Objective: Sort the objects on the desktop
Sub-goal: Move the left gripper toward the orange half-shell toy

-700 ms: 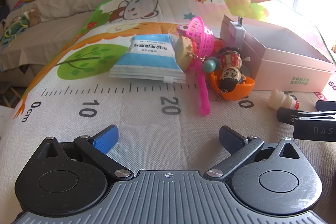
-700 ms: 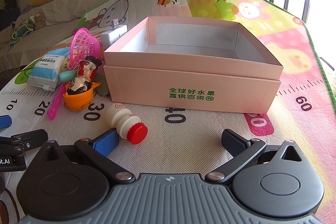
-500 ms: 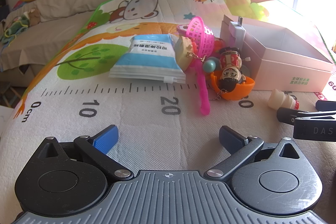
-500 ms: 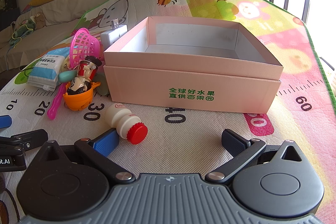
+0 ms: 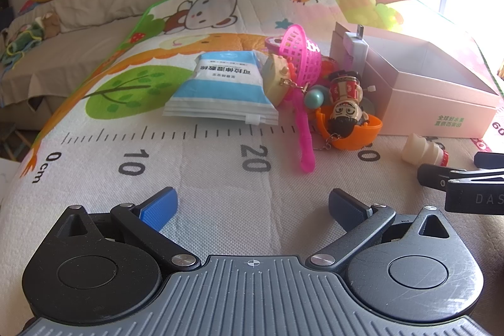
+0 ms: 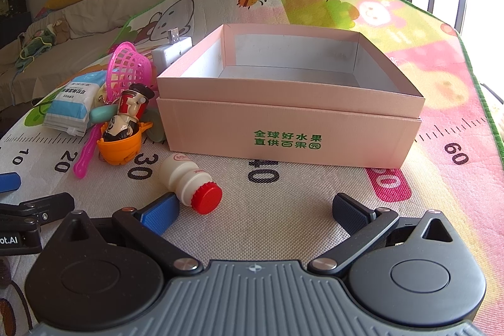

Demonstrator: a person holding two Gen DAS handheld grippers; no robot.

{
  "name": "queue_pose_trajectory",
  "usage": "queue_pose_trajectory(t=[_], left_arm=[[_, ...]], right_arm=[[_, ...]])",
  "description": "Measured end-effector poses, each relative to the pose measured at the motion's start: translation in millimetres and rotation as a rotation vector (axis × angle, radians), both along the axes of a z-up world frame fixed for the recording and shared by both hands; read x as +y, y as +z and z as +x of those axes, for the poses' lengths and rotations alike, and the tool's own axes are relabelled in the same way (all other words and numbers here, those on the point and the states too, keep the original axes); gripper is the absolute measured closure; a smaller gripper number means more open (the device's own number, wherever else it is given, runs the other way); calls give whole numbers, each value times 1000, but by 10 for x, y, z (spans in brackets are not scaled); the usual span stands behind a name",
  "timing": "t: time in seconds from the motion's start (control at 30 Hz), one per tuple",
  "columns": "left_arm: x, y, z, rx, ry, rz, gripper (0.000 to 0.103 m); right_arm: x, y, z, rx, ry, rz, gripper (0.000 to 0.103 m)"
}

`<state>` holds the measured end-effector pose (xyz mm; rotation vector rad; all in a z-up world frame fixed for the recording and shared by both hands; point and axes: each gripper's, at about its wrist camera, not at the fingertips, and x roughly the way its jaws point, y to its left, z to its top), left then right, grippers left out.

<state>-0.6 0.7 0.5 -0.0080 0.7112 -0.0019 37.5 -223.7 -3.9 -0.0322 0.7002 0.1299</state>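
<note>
**Sorting not yet begun: both tongs spread and empty**

The pink box (image 6: 289, 128) is seen empty on the play mat (image 6: 283, 210). Beside its left wall a cluster is piled: blue-white packet (image 5: 220, 90), pink toy net (image 5: 300, 59), figurine (image 5: 345, 106) in an orange cup (image 5: 349, 134). A small red-capped bottle (image 6: 189, 181) lies apart, just ahead of the right tongs (image 6: 253, 208). The left tongs (image 5: 252, 203) are likewise held wide, nothing gripped. The first pick appears pending; the bottle is probably nearest, calling for a short leftward advance before closing.
</note>
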Motion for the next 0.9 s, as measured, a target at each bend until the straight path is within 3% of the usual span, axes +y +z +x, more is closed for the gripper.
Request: queue_pose_trajectory(t=[0.57, 0.7, 0.9], left_arm=[[-15, 21, 33, 27, -13, 10, 0], [-49, 86, 114, 38, -95, 6, 0], [-313, 269, 352, -36, -228, 18, 0]], right_arm=[[-38, 44, -130, 89, 76, -15, 0], [-150, 136, -125, 115, 139, 22, 0], [-555, 562, -55, -60, 23, 38, 0]])
